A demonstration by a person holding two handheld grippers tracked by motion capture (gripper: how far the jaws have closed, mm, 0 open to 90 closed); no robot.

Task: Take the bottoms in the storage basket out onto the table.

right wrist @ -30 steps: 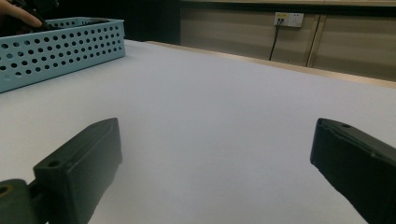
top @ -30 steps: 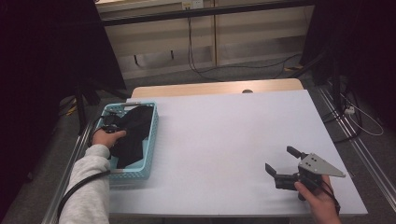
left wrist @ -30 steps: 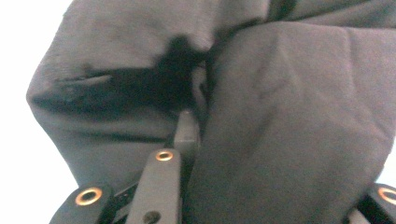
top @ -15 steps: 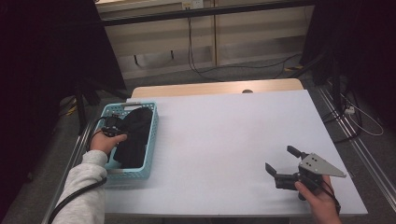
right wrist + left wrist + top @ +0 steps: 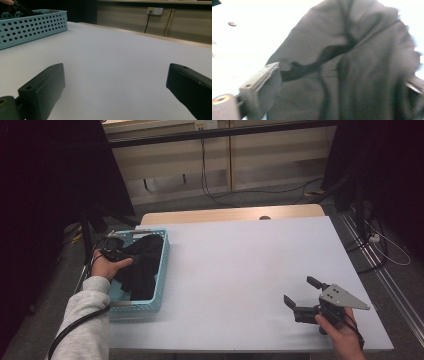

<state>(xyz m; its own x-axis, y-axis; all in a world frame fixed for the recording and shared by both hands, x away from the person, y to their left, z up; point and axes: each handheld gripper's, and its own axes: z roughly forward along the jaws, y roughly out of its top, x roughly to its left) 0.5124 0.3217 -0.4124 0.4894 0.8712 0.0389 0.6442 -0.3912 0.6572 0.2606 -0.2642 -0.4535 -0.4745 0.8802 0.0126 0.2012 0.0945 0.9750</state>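
The black cloth [image 5: 140,265] lay bunched in the blue basket [image 5: 162,270] at the left edge of the white table [image 5: 240,270]. The left gripper [image 5: 111,251] sat over the basket's far left corner, right against the cloth. Its jaws had just been opening and now stood wide, with the dark folds [image 5: 352,65] between them but not pinched.

The right gripper [image 5: 306,296] rested low near the table's front right corner, well apart from the basket, its jaws wide with nothing in them (just bare table between).

To do this step well, the left hand should probably push the open jaws down over a thick fold, close them slowly, and lift straight up so the cloth does not snag the basket wall.
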